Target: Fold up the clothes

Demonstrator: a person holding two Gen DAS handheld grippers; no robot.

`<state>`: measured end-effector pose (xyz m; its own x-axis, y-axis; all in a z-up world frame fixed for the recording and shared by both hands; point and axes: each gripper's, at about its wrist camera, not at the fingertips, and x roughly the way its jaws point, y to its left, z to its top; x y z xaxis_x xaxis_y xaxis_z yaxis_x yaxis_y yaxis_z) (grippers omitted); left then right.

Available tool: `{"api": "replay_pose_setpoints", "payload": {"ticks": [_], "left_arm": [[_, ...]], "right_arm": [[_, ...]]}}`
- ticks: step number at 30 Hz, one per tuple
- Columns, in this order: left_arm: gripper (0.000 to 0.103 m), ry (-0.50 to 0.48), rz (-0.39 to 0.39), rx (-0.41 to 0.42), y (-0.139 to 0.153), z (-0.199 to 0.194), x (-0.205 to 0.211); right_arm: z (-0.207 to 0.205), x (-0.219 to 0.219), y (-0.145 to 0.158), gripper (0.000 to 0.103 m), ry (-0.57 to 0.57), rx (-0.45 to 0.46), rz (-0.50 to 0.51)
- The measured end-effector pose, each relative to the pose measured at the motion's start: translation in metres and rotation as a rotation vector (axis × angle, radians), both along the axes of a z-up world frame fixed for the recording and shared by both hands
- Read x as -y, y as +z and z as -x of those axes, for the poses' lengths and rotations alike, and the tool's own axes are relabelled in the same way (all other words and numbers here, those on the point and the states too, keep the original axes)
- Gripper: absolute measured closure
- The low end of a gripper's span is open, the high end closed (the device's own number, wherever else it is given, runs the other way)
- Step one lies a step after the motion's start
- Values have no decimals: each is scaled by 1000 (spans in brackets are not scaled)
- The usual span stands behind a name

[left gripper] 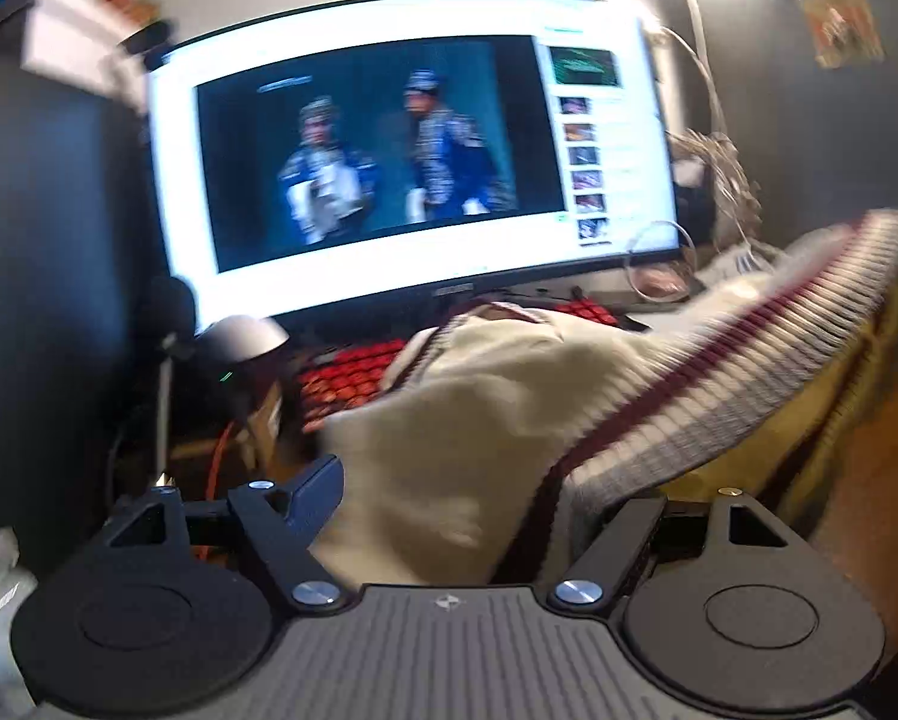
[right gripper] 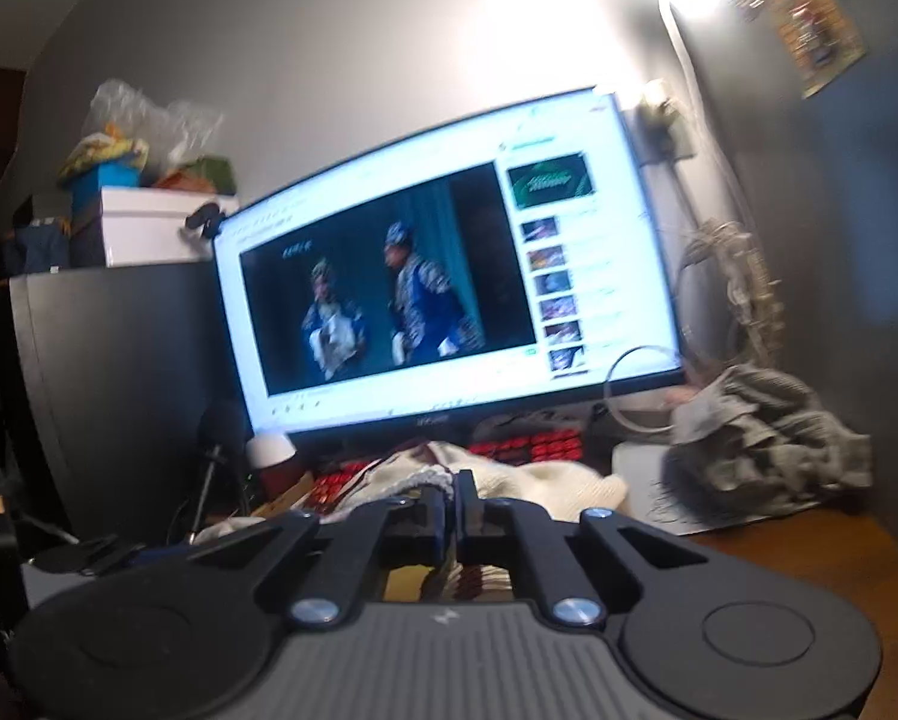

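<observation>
Left wrist: cream sweater (left gripper: 478,420), maroon-striped hem.

No readable text, monitor (left gripper: 413,162) page and logo too blurred

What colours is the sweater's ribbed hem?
Hem: cream-grey ribbing with a dark maroon stripe; clearest in the left wrist view.

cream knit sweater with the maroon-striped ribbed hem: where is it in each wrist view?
Left wrist: cream knit sweater with maroon-striped ribbed hem fills the centre and lower right, hem rising to the right edge.
Right wrist: sweater is a low strip at centre, just beyond the fingertips, over the red keyboard.
Shared landmark: the lit curved monitor behind it.
</observation>
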<state>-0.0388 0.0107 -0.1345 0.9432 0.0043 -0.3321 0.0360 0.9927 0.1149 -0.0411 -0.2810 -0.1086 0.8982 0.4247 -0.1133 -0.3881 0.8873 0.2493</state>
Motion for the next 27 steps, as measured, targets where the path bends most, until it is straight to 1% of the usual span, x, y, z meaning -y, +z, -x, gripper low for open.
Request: {"api": "replay_pose_setpoints", "payload": {"ticks": [1,2,3,4,5,8,11,12,14,15,17,18,21,23,24,25,26,27], "left_arm": [[33,-8,29,-6,2,6,-5],[50,-28,55,-18,3,10,-9],[69,-55,81,-37,3,14,-12],[79,-85,107,-59,3,19,-16],[96,-114,134,-81,3,24,-19],[99,-175,188,-134,0,40,-27],[99,-227,222,-175,-6,52,-29],[99,-241,218,-186,-9,56,-27],[99,-249,183,-206,-16,62,-21],[99,-247,162,-215,-19,63,-18],[99,-238,159,-230,-23,66,-18],[98,-232,172,-238,-24,67,-20],[97,-210,237,-255,-27,65,-29],[97,-203,287,-261,-27,62,-36],[97,-199,312,-265,-28,61,-39],[97,-198,320,-257,-26,60,-40],[92,-198,320,-244,-24,58,-40],[89,-195,309,-229,-21,57,-39]], "right_arm": [[4,5,-1,101,12,-8,-9],[8,8,-2,101,31,-22,-16],[11,9,-4,101,59,-40,-14],[14,10,-7,101,87,-61,-7],[18,9,-11,101,114,-86,11],[26,6,-27,101,145,-158,56],[32,7,-44,100,135,-229,60],[34,6,-50,100,124,-249,74],[37,3,-61,99,107,-287,101],[38,1,-66,95,93,-308,116],[40,0,-75,72,65,-339,132],[41,1,-79,69,57,-351,133],[47,2,-83,64,42,-358,117],[50,-2,-84,55,22,-354,122],[51,-5,-85,55,13,-352,123],[51,-10,-84,53,7,-357,115],[49,-16,-84,53,7,-360,110],[48,-23,-83,52,5,-352,123]]}}
